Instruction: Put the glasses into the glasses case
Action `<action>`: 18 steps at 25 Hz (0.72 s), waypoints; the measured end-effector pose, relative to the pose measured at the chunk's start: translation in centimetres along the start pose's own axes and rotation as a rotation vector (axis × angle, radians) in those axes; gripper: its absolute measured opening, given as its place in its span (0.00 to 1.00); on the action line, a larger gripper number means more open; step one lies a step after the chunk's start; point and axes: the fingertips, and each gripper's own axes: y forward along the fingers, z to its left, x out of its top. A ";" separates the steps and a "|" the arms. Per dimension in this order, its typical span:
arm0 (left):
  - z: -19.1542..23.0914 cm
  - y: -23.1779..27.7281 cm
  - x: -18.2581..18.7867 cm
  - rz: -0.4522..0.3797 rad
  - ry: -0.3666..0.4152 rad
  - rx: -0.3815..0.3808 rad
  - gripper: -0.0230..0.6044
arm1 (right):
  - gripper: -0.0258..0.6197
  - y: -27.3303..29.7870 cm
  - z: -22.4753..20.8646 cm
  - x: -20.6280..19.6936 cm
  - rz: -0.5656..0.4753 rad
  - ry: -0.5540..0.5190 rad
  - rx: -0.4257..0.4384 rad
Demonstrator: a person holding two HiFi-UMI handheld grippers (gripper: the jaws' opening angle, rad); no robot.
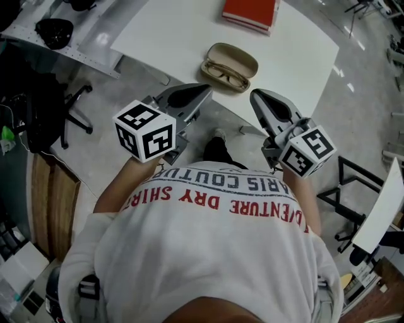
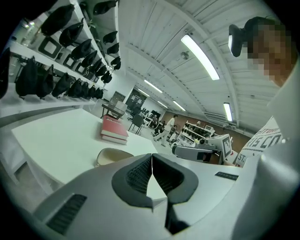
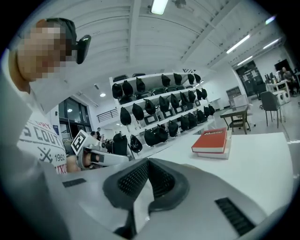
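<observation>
An open beige glasses case [image 1: 235, 58] lies on the white table [image 1: 290, 57], near its front edge. Dark-rimmed glasses [image 1: 225, 75] lie inside it. My left gripper [image 1: 202, 89] hangs short of the table edge, just left of the case, jaws shut and empty. My right gripper [image 1: 255, 95] is level with it on the right, also shut and empty. In the left gripper view the pads [image 2: 140, 174] meet, and the case's lid [image 2: 112, 155] shows beyond them. In the right gripper view the gripper [image 3: 147, 162] is closed on nothing.
A red book [image 1: 251, 12] lies at the table's far edge, also seen as a red book [image 3: 212, 141] on a white one. A black office chair [image 1: 66, 117] stands on the floor at left. Shelves of black bags [image 3: 159, 112] line the wall. Folded stands [image 1: 353, 189] are at right.
</observation>
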 end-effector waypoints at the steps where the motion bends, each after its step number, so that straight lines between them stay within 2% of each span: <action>1: -0.3 -0.1 0.2 -0.007 0.009 -0.006 0.08 | 0.08 -0.2 0.2 0.2 -0.004 -0.009 -0.004; 10: -1.7 -1.1 1.0 -0.035 0.040 -0.018 0.08 | 0.08 -0.8 1.7 1.1 -0.025 -0.047 -0.003; 18: -1.9 -0.8 0.8 -0.032 0.045 -0.008 0.08 | 0.08 -1.3 1.5 0.9 -0.020 -0.034 -0.001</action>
